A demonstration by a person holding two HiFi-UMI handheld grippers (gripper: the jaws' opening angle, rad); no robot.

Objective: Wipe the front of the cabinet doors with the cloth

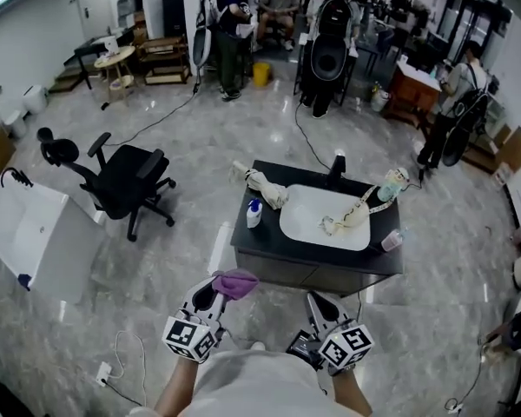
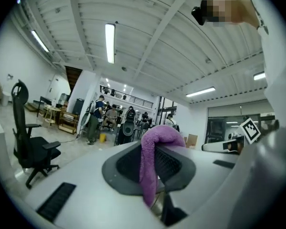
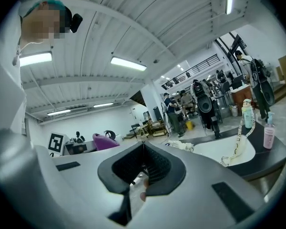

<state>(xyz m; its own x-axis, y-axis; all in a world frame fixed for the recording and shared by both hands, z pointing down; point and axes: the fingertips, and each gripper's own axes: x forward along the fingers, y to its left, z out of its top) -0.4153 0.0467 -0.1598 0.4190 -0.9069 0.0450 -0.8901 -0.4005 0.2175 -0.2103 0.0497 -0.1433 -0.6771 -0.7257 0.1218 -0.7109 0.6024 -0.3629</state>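
A dark cabinet [image 1: 313,272] with a white basin [image 1: 317,224] on top stands just ahead of me, its front doors facing me. My left gripper [image 1: 215,289] is held low and near my body, shut on a purple cloth [image 1: 236,282]. In the left gripper view the cloth [image 2: 152,161] drapes over the tip of the gripper [image 2: 151,144] and hangs down between the jaws. My right gripper [image 1: 319,304] is beside it, shut with nothing in it [image 3: 144,146]. The right gripper view shows the cloth [image 3: 105,141] to its left and the basin [image 3: 224,151] at its right.
On the cabinet top are a white and blue bottle [image 1: 254,213], a bundled rag [image 1: 265,187], a strap lying in the basin [image 1: 347,215] and a pink cup [image 1: 391,241]. A black office chair [image 1: 122,181] and a white tub [image 1: 35,233] stand left. Cables [image 1: 113,363] lie on the floor.
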